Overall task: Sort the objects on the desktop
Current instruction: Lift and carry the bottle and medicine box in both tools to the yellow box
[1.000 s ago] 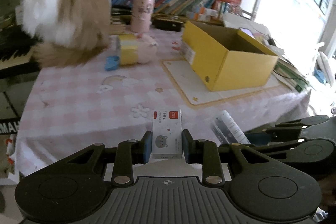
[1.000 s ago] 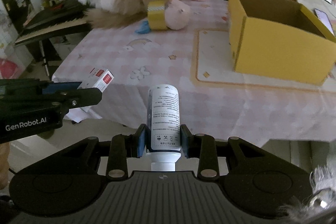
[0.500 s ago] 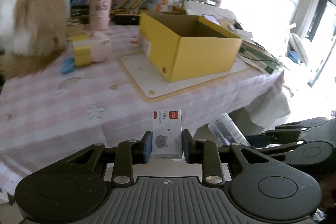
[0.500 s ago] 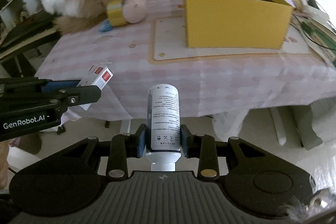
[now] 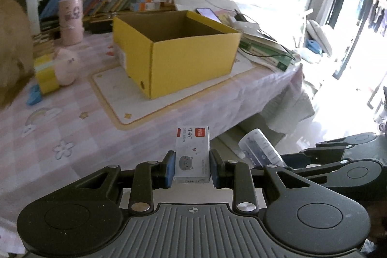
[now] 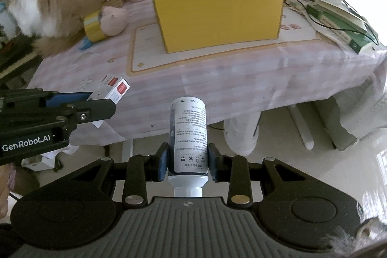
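Left wrist view: staple box (image 5: 192, 156) clamped between the jaws.

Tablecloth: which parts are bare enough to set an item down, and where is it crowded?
The tablecloth is bare along its near edge in front of the yellow box, and on the near-left stretch between the bordered mat and the left edge. Crowded: far-left corner with the cat, tape roll and pink toy; right end under books and cables.

A small white staple box (image 5: 192, 154) and a white labelled bottle (image 6: 189, 137) held off the table's edge, yellow box (image 6: 217, 13) open on it
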Tool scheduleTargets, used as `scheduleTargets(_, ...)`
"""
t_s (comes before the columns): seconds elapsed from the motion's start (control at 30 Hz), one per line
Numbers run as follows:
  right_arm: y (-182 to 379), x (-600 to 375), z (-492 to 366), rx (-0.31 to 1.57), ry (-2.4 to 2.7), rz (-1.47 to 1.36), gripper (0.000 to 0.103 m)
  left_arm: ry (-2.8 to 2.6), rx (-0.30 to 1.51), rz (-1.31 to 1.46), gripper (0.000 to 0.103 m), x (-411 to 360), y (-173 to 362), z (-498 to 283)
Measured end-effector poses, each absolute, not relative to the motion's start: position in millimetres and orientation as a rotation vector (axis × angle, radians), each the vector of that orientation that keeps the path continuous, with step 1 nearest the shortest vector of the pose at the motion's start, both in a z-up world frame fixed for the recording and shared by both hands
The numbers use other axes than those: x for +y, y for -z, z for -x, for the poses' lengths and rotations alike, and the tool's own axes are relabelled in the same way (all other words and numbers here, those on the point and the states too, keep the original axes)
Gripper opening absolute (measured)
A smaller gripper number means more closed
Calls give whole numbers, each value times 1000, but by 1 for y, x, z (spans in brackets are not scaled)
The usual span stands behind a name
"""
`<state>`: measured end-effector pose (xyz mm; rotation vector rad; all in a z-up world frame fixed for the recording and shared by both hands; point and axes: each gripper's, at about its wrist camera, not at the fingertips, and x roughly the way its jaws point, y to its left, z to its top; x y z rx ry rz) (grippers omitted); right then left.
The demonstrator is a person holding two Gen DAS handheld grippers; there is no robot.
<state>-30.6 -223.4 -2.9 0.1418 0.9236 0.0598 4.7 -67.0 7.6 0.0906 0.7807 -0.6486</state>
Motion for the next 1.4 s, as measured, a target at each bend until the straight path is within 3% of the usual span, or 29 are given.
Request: scheduleTargets(1.4, -36, -317, -66, 857, -123, -107, 31, 604, 687, -35, 28, -157, -43, -91)
